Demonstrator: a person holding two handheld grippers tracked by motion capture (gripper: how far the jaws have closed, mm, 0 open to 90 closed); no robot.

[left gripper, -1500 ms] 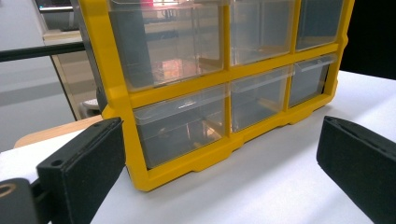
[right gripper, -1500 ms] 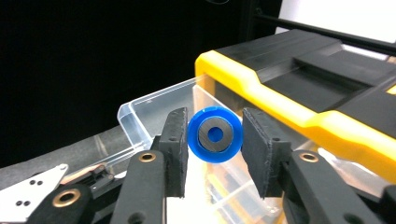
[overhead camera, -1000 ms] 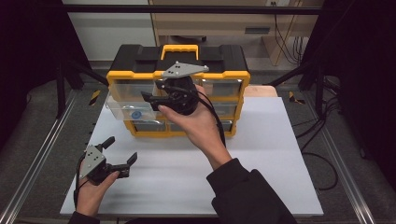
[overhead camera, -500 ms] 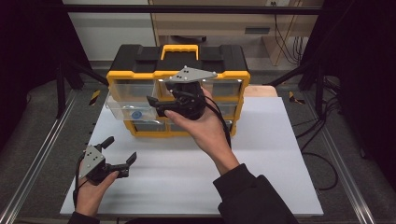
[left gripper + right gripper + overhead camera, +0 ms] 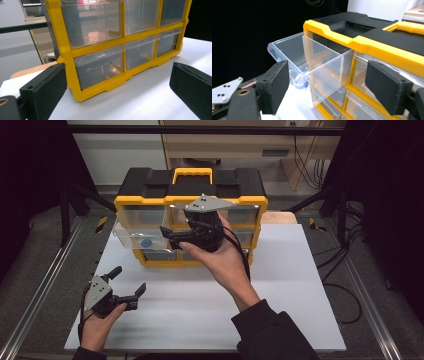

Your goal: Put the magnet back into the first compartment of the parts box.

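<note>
A yellow and black organizer with clear drawers stands at the back of the white table. Its left middle drawer is pulled out, with a small blue round thing inside. My right gripper hovers at the drawer's right front corner, pointing left. Its jaws have just been opening and grip nothing. In the right gripper view the pulled-out drawer lies beyond the open right gripper. My left gripper rests open at the near left. In the left gripper view the left gripper faces the organizer's front.
The white table top spreads in front of and to the right of the organizer. Metal frame rails run along both sides. A black cable trails from the right gripper over the wrist.
The right gripper's jaws have spread apart and the hand has drawn slightly back toward the near right. The drawer stays pulled out. The left gripper has not moved.
</note>
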